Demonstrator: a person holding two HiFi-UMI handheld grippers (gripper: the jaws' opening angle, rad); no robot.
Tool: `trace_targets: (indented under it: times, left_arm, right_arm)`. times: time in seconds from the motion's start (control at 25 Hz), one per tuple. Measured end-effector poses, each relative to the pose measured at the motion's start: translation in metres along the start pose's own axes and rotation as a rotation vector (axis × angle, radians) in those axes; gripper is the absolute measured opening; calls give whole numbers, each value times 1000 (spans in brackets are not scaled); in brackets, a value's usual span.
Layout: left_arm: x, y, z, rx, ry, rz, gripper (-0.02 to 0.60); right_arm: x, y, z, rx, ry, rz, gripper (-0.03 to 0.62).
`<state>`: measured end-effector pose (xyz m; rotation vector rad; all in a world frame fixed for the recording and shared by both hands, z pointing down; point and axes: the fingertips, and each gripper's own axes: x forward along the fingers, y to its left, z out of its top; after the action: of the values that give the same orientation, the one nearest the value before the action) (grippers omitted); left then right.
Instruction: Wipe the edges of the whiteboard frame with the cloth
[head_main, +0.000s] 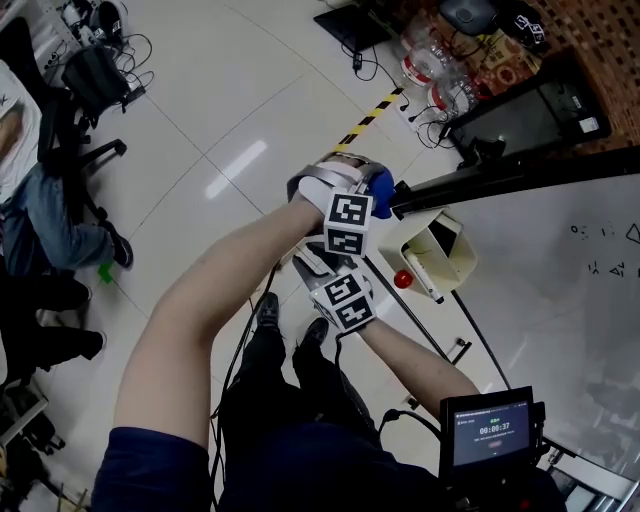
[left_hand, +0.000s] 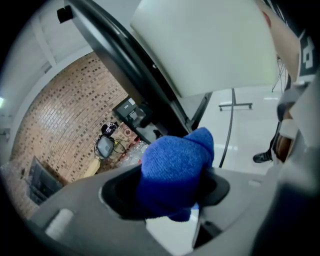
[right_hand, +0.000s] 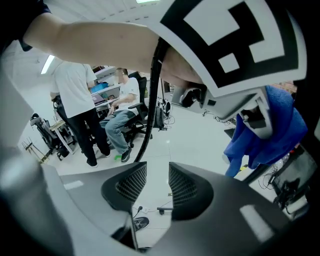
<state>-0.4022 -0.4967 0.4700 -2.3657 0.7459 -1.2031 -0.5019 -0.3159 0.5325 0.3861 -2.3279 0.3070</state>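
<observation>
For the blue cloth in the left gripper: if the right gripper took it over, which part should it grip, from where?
Probably the loose fold of the blue cloth hanging below the left gripper, approached from underneath by the open right gripper. That fold hangs free; the bunched part is clamped between the left jaws.

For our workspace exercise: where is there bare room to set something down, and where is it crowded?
Bare floor tiles lie between the office chair and the striped tape. The whiteboard is blank left of its scribbles. Bottles and cables crowd the top right.
</observation>
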Motion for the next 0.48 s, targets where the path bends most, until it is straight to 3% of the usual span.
trace_targets:
  times: [0.16,0.48]
  left_arm:
    - [-8,6,7,40,17,-26,249]
    - [-28,10,10,-13,28,-61,249]
  right_arm:
    - [-17,9,26,-5,-38,7,133]
    - [-63,19,75,-7,-102,-7,120]
